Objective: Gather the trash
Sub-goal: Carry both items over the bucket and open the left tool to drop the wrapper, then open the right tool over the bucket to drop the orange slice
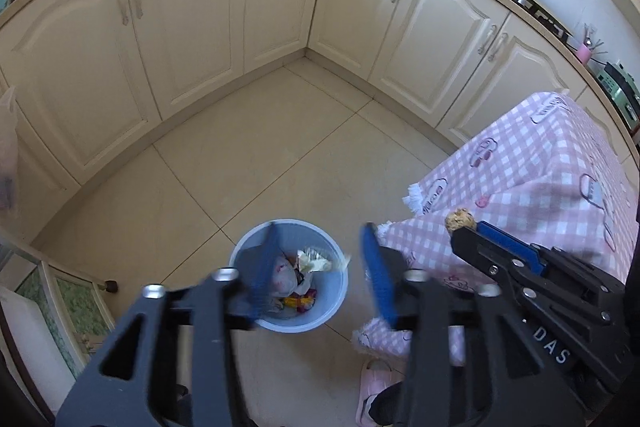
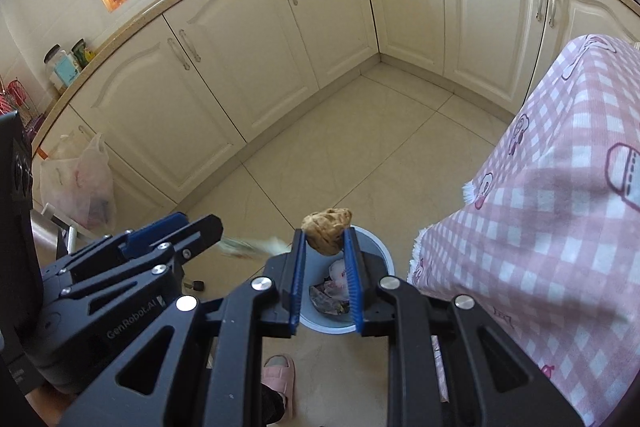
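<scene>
A light blue trash bin (image 1: 332, 291) stands on the floor below both grippers and holds wrappers and paper. My left gripper (image 1: 320, 231) hangs over it, open, its blue pads pressing on nothing. A pale crumpled paper (image 1: 318, 262) shows blurred over the bin's mouth, loose between and below the fingers. Seen from the right wrist, that paper (image 2: 250, 247) is a smear just off the left gripper (image 2: 208, 229). My right gripper (image 2: 325, 241) is shut on a brown crumpled lump (image 2: 327, 229) above the bin's rim (image 2: 382, 253). The left wrist view shows the lump (image 1: 460, 219) at the right gripper's tips (image 1: 470, 233).
A table under a pink checked cloth (image 1: 540, 167) stands close on the right, its corner by the bin. Cream cabinets (image 1: 192, 27) wrap the far side. A plastic bag (image 2: 80, 183) hangs at left. A pink slipper (image 2: 280, 375) is on the tiled floor (image 1: 260, 147) below.
</scene>
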A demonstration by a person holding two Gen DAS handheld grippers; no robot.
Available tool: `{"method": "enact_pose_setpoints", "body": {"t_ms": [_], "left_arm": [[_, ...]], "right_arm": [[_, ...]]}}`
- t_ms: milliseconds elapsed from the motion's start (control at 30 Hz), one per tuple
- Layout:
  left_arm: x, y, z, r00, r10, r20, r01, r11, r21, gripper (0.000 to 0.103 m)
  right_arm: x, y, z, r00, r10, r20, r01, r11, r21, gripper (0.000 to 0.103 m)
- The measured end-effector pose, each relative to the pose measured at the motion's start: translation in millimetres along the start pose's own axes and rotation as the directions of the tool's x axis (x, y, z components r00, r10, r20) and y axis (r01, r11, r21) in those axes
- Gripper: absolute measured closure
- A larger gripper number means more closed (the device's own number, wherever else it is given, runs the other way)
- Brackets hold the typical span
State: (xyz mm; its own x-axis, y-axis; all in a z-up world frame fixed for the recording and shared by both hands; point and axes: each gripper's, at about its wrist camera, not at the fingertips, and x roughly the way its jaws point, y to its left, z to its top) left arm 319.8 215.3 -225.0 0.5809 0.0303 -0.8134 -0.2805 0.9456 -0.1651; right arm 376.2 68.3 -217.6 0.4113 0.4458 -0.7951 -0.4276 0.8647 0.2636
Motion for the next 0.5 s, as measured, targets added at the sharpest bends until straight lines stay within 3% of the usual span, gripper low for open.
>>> {"method": "enact_pose_setpoints", "body": {"t_ms": [33, 500], "left_arm": [[-1.0, 1.8, 0.1, 1.0, 0.004, 0.01, -0.004, 1.0, -0.003, 0.041], [1.7, 28.1, -11.9, 0.999, 0.03, -0.026, -0.031, 0.999, -0.039, 0.029]], "right_arm": [[1.1, -1.0, 1.0, 1.0, -0.001, -0.003, 0.001, 1.0, 0.0, 0.084], [21.7, 12.8, -1.3, 0.999, 0.006, -0.032, -0.006, 1.0, -0.011, 0.084]]}}
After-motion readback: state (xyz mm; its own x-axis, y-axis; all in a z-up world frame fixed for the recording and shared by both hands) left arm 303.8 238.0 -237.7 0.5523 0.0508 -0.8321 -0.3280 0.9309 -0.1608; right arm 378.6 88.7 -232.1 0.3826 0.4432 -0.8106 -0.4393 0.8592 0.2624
